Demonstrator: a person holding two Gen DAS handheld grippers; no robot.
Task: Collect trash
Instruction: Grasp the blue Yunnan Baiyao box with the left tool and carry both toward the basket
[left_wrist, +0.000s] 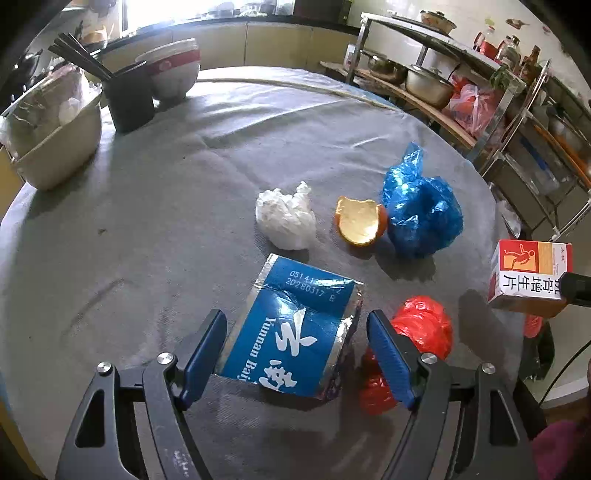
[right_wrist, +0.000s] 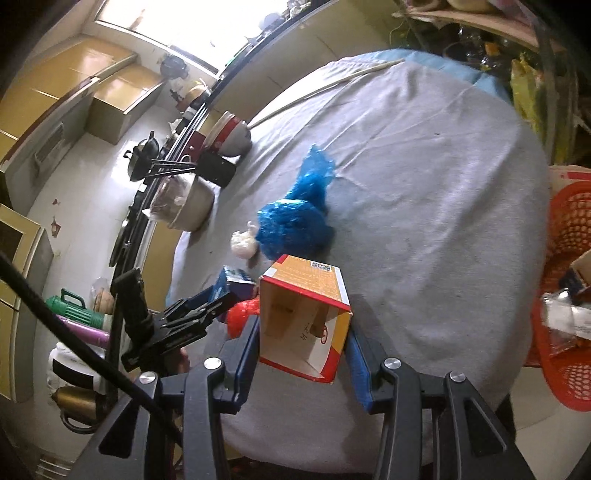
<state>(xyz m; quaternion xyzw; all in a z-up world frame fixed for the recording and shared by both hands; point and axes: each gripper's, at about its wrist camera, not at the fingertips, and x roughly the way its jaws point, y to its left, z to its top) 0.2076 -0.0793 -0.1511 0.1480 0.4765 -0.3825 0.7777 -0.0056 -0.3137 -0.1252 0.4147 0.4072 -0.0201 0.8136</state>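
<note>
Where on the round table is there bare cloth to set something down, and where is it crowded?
Bare grey cloth lies open between the metal basin and the crumpled tissue, and across the far side behind the blue bag. It is crowded near the front: blue carton, red bag, orange peel, tissue and blue bag cluster together.

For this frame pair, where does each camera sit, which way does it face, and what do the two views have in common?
Left wrist: sits on the left gripper, angled down at the table; its open jaws straddle a blue carton, not pressing it.
Right wrist: sits on the right gripper, tilted across the table toward the kitchen counter; its jaws grip an open orange box. The left gripper shows at the left of this view.
Shared: blue bag, red bag, white wad, orange box, blue carton.
</note>
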